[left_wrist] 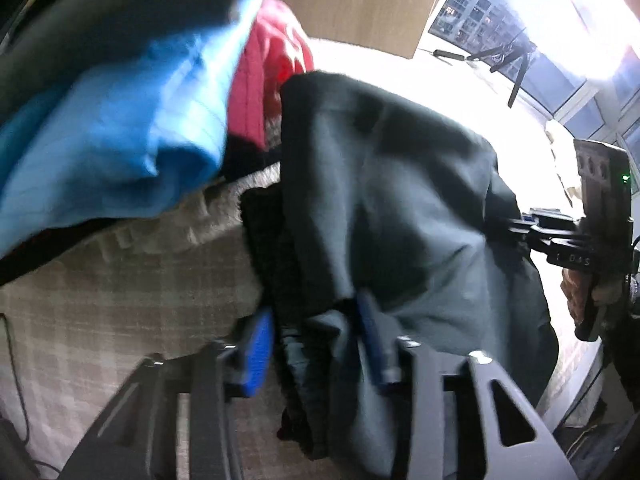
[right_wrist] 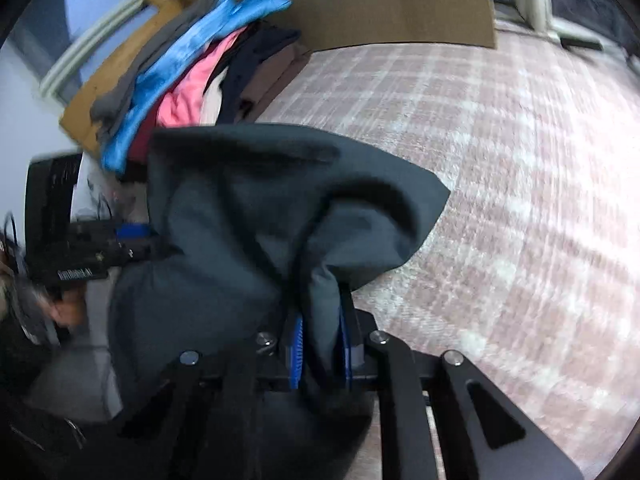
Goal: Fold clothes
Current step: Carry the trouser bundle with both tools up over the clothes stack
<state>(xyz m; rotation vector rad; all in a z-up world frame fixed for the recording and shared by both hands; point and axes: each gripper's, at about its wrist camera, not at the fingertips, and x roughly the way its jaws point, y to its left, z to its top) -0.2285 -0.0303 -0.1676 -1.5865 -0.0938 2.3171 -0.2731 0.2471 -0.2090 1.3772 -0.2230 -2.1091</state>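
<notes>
A dark grey-green garment (left_wrist: 400, 200) hangs bunched in the air above the plaid bed sheet (left_wrist: 120, 280). My left gripper (left_wrist: 314, 346) holds a thick fold of it between its blue pads (left_wrist: 256, 348). In the right wrist view the same garment (right_wrist: 240, 208) drapes over my right gripper (right_wrist: 320, 340), whose blue pads (right_wrist: 298, 344) are shut on a narrow fold. Each gripper shows in the other's view at the garment's far side: the right gripper (left_wrist: 520, 228) and the left gripper (right_wrist: 136, 236). Both frames are blurred by motion.
A pile of clothes with a blue piece (right_wrist: 180, 64) and a pink piece (right_wrist: 192, 92) lies by the wooden headboard (right_wrist: 360, 0); the blue cloth (left_wrist: 120, 120) looms close on the left. The plaid sheet (right_wrist: 500, 180) spreads to the right. A hand (left_wrist: 580, 292) grips the right handle.
</notes>
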